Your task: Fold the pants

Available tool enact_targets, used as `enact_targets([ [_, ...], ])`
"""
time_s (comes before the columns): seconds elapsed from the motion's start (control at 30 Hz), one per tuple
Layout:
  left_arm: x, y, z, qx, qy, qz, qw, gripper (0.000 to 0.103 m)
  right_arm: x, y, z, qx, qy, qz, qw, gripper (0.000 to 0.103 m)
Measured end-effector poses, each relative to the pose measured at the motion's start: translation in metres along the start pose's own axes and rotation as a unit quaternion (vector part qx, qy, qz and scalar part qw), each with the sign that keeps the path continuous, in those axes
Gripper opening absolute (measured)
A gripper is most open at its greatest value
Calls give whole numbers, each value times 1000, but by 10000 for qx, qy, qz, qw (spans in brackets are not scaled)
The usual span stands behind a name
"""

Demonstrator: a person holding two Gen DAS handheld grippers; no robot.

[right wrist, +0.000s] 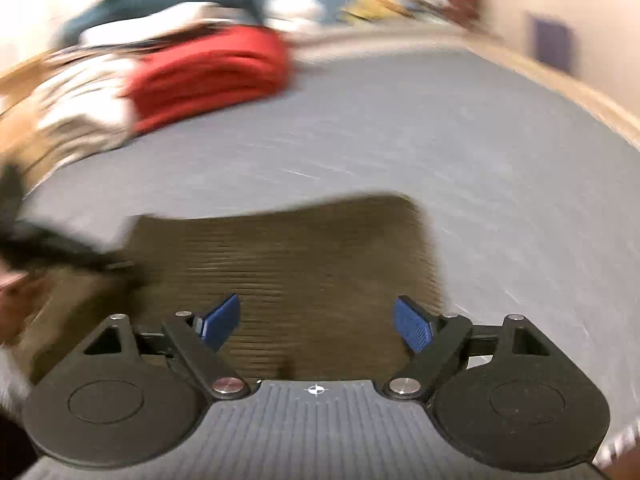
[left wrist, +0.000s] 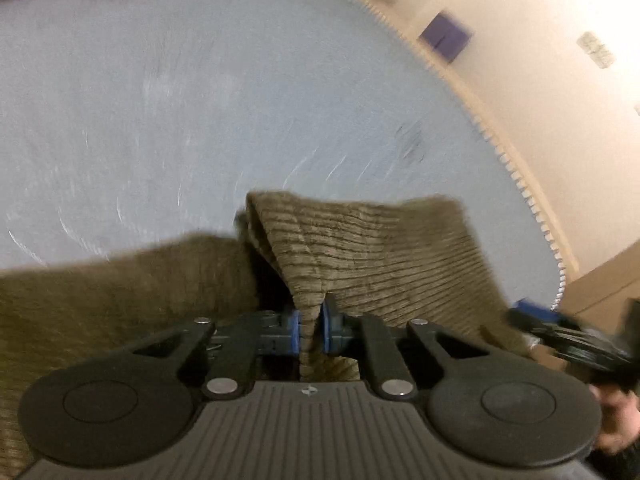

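Corduroy pants (left wrist: 372, 248), olive-brown and ribbed, lie on the grey carpet (left wrist: 200, 100) across the lower half of your left wrist view. Their ribs run roughly left to right there, and the cloth stretches from the lower left edge to the right, so the long axis lies crosswise to your left claw. A pinched ridge of the fabric rises to a peak at frame centre and drops straight into your left claw (left wrist: 311, 326), whose blue pads (left wrist: 295, 328) are clamped tight on that fold.

In the right wrist view the pants (right wrist: 288, 264) fill the middle and lower left, flat, with a squared end reaching toward the upper right of the cloth. Your right claw (right wrist: 316, 322) stands wide above them, its blue pads (right wrist: 412, 324) well apart with nothing held between; whether they touch the cloth you cannot tell through the blur. Your left claw (right wrist: 60, 248) shows as a dark smear at the left edge.

A red folded garment (right wrist: 208, 76) sits at upper left on the carpet, beside a striped pile (right wrist: 80, 112). A pale wall (left wrist: 540, 60) with a purple square (left wrist: 444, 38) borders the carpet at right.
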State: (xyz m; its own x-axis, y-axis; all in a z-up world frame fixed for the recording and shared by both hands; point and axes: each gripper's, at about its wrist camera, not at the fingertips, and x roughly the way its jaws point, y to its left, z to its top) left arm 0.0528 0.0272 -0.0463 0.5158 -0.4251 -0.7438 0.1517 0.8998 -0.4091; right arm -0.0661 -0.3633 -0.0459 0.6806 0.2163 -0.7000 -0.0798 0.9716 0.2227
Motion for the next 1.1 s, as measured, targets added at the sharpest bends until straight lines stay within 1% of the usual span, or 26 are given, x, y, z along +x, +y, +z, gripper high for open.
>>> enact_targets([
  [0.07, -22, -2, -1, 212, -339, 234, 9989, 10, 8, -12, -4, 304, 244, -136, 9992, 85],
  [0.1, -27, 3, -2, 221, -408, 398, 9981, 10, 12, -17, -8, 392, 359, -172, 9984, 86],
  [0.13, -26, 10, -3, 197, -382, 579, 9974, 10, 15, -21, -10, 447, 478, -168, 9977, 87],
  [0.17, -21, 19, -4, 82, -265, 695, 9972, 11, 20, -21, -14, 474, 631, -138, 9968, 88],
  [0.2, -14, 28, -5, -91, -110, 746, 9971, 20, 22, -20, -17, 482, 739, -116, 9960, 88],
  [0.23, -6, 37, -6, -294, 94, 867, 9958, 27, 25, -20, -21, 495, 827, -93, 9953, 88],
  [0.27, -2, 42, -5, -394, 198, 1017, 9938, 36, 28, -18, -25, 509, 938, -54, 9943, 88],
  [0.3, -5, 43, -4, -413, 126, 1082, 9932, 45, 32, -15, -28, 529, 1043, -10, 9931, 88],
  [0.37, -17, 36, 0, -283, -186, 1119, 9931, 51, 32, -12, -29, 524, 1103, -38, 9925, 88],
  [0.4, -23, 31, 2, -174, -325, 1137, 9928, 53, 32, -9, -28, 505, 1121, -68, 9924, 86],
  [0.43, -29, 24, 4, -40, -464, 1164, 9921, 54, 32, -7, -26, 502, 1139, -68, 9922, 82],
  [0.47, -33, 18, 4, 90, -576, 1181, 9913, 56, 30, -7, -23, 534, 1129, -33, 9922, 66],
  [0.5, -36, 11, 4, 239, -670, 1181, 9905, 56, 28, -9, -20, 608, 1093, -62, 9921, 54],
  [0.53, -37, 7, 3, 347, -722, 1151, 9901, 57, 25, -8, -17, 665, 1039, -139, 9923, 48],
  [0.57, -38, 0, 2, 437, -757, 1084, 9903, 59, 24, -7, -12, 625, 984, -174, 9930, 39],
  [0.6, -39, -6, 1, 511, -775, 964, 9910, 66, 17, -1, -9, 486, 868, -224, 9948, 30],
  [0.63, -41, -12, -1, 559, -788, 826, 9919, 70, 12, 6, -6, 329, 742, -249, 9964, 28],
  [0.7, -42, -24, -5, 657, -815, 448, 9935, 81, -7, 29, 0, -146, 369, -264, 9989, 23],
  [0.77, -38, -34, -8, 621, -819, 82, 9947, 85, -24, 58, 2, -687, 2, -215, 9974, 21],
  [0.83, -35, -38, -9, 436, -717, -385, 9957, 85, -40, 89, -1, -1275, -301, -108, 9913, 20],
  [0.87, -32, -40, -8, 284, -626, -687, 9953, 85, -47, 106, -5, -1613, -448, -61, 9859, 20],
  [0.93, -24, -47, -5, 60, -450, -1169, 9921, 86, -56, 138, -18, -2277, -700, 40, 9712, 19],
  [0.97, -22, -48, -4, 13, -391, -1312, 9906, 86, -60, 155, -25, -2612, -804, 126, 9618, 19],
  [1.03, -17, -55, -3, 24, -289, -1463, 9888, 86, -65, 183, -41, -3182, -950, 291, 9428, 19],
  [1.1, -13, -58, -3, 116, -190, -1416, 9897, 86, -66, 209, -57, -3709, -991, 458, 9222, 18],
])
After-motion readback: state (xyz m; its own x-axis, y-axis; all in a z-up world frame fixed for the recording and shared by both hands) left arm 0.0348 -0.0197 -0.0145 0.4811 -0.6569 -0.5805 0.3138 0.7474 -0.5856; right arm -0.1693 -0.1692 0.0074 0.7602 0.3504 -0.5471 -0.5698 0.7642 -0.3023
